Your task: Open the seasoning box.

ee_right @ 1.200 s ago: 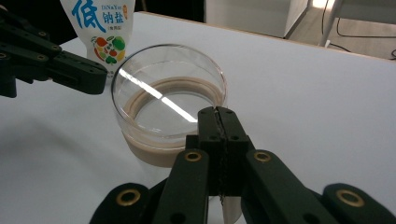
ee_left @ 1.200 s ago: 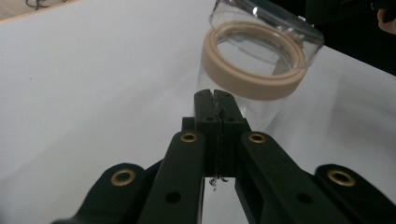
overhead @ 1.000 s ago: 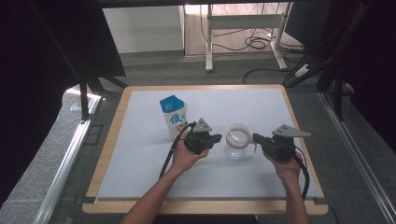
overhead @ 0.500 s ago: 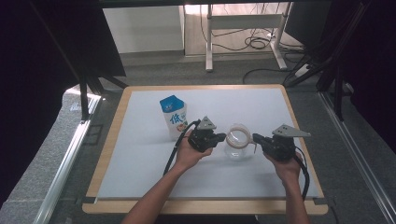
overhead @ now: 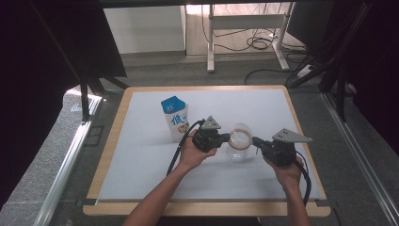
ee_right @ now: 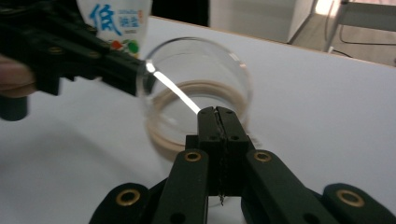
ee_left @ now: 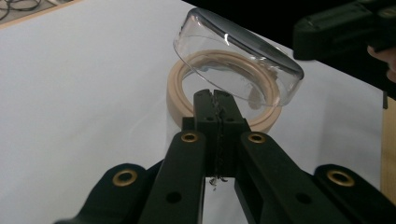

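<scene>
A clear glass jar (overhead: pixel 240 140) with a beige ring at its base stands on the white mat (overhead: pixel 141 160), right of centre. My left gripper (overhead: pixel 227 137) is shut, and its tips meet the jar's left wall; in the left gripper view those tips (ee_left: pixel 216 105) sit against the glass (ee_left: pixel 233 65) in front of the beige ring (ee_left: pixel 180 88). From the other side my right gripper (overhead: pixel 255 140) is also shut. In the right gripper view its tips (ee_right: pixel 218 115) rest at the near wall of the jar (ee_right: pixel 196 84). Whether either pair pinches the thin glass is unclear.
A blue and white milk carton (overhead: pixel 175 117) stands upright just behind and left of the left gripper; it also appears as the carton (ee_right: pixel 114 23) beyond the jar. The mat lies on a wood-edged table (overhead: pixel 109 150). Desk legs and cables (overhead: pixel 254 42) are on the floor beyond.
My left gripper has crept a little to the right, up against the jar. The right gripper and the carton have stayed where they were.
</scene>
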